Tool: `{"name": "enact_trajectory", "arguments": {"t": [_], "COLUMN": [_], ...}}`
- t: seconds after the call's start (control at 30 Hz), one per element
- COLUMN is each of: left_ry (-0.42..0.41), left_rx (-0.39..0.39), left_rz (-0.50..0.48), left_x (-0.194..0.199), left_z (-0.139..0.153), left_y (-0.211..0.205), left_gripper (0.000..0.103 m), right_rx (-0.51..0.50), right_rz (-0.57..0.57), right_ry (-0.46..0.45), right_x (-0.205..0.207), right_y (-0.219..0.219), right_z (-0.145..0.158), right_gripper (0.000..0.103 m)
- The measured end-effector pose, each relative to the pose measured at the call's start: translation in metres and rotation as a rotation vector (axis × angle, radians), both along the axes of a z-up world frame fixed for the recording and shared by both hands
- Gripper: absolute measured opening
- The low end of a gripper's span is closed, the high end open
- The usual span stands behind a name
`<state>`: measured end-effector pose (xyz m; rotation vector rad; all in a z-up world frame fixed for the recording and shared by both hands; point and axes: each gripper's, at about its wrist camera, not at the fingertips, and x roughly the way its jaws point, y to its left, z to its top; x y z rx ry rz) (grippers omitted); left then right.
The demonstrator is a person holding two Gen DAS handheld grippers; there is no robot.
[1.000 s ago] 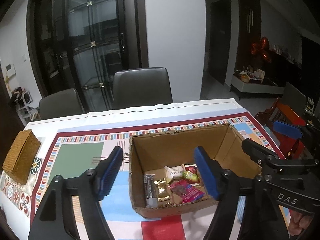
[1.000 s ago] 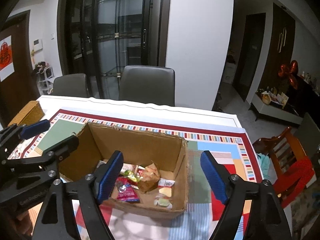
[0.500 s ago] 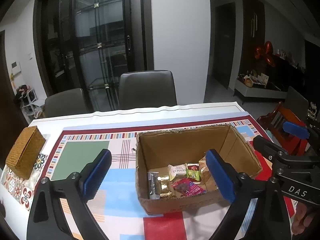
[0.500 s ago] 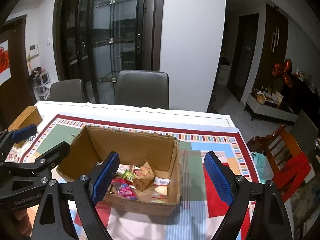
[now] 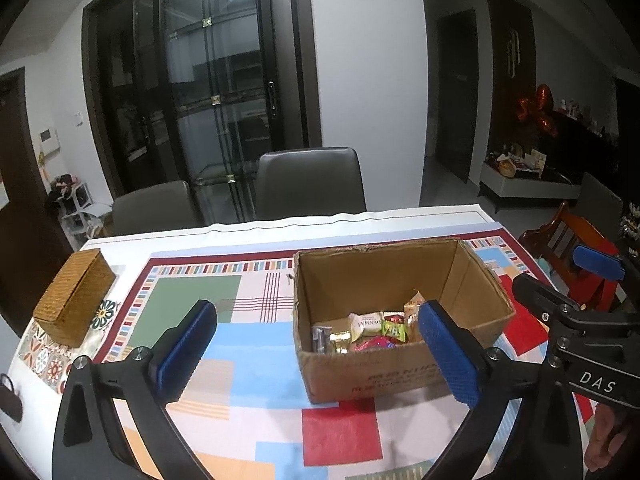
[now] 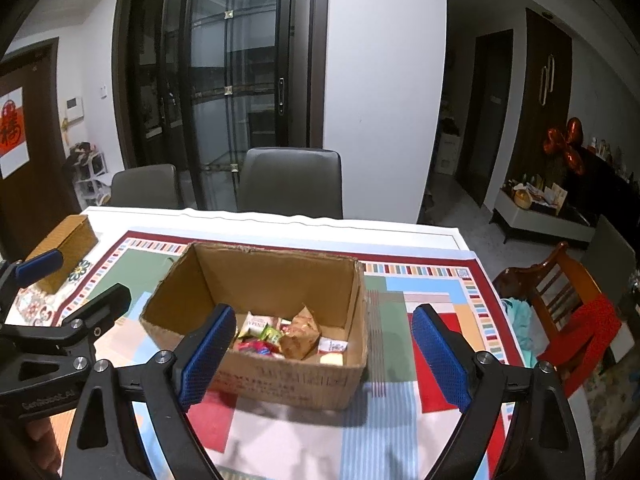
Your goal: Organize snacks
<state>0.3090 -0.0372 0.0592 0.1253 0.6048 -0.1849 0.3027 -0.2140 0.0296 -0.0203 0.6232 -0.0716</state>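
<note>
**Snack Box Status: Both Grippers Clear of the Load**

The cardboard box stood upright and open-topped on the patterned tablecloth, towards the right side of the table from the left wrist view. The wrapped snacks lay loose in the bottom of the box, bunched against its near wall. In the right wrist view the same snacks included a crumpled brown wrapper, a green sweet and a red packet.

The left gripper hung above the table in front of the box. Its jaws were opening, near their widest, with nothing clamped between them. Its right blue pad overlapped the box's near right corner in the picture; contact could not be confirmed.

The right gripper hung in front of the box, its jaws likewise opening and empty. The box's near wall appeared between the two blue pads, untouched by them.

A woven wicker box sat at the left edge of the table, well apart from the cardboard box. Two grey chairs stood behind the far edge of the table.
</note>
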Motion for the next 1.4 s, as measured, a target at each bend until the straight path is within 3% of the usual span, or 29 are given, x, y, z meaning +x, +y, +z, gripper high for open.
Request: {"name": "enact_trajectory", "arguments": {"t": [0.37,1.4], "left_ry": [-0.015,0.005], "left_rx": [0.039,-0.009], "left_rz": [0.003,0.067], "left_x": [-0.039,-0.179], "left_z": [-0.007,-0.039], "left_y": [0.001,0.021], "left_gripper": [0.103,0.103], "right_rx": [0.009,0.038], "right_rz": [-0.014,-0.022], "right_ry": [-0.006,-0.038], "right_x": [-0.037,-0.172], "right_y": [-0.002,0.006], "right_z": [-0.003,-0.026], "right_gripper": [0.091,0.091]}}
